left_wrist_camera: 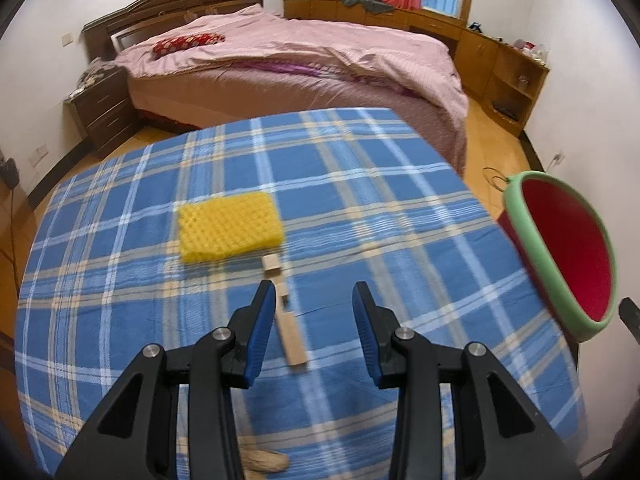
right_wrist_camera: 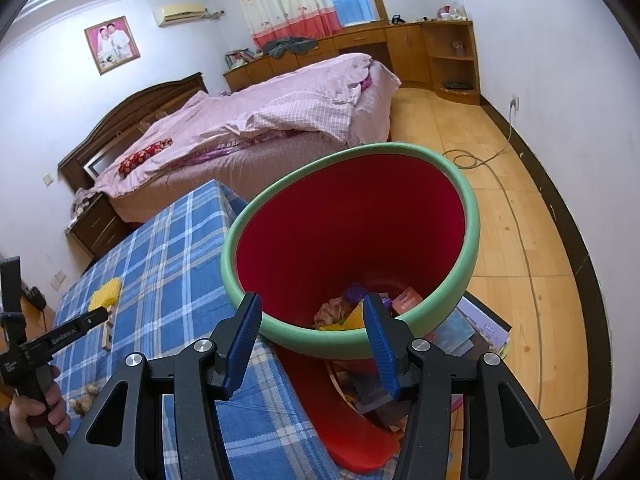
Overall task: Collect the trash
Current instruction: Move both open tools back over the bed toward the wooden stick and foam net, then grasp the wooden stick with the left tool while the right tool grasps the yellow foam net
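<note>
On the blue plaid tablecloth (left_wrist_camera: 360, 208) lies a yellow foam net (left_wrist_camera: 230, 226), and just in front of it a pale wooden stick (left_wrist_camera: 289, 322) in broken pieces. My left gripper (left_wrist_camera: 313, 288) hangs open over the cloth, its left finger beside the stick, nothing between the pads. In the right wrist view the yellow foam net (right_wrist_camera: 105, 294), the wooden stick (right_wrist_camera: 108, 332) and the left gripper (right_wrist_camera: 98, 315) show at the left. The red bin with a green rim (right_wrist_camera: 348, 344) stands at the table's right edge and holds several scraps. My right gripper (right_wrist_camera: 311, 299) hovers open over the near rim.
Tan shell-like bits (right_wrist_camera: 84, 398) lie near the table's front edge. Books and papers (right_wrist_camera: 472, 328) are stacked on the floor beside the bin. A pink-covered bed (left_wrist_camera: 300, 64) stands beyond the table, and a cable (right_wrist_camera: 472, 158) runs across the wooden floor.
</note>
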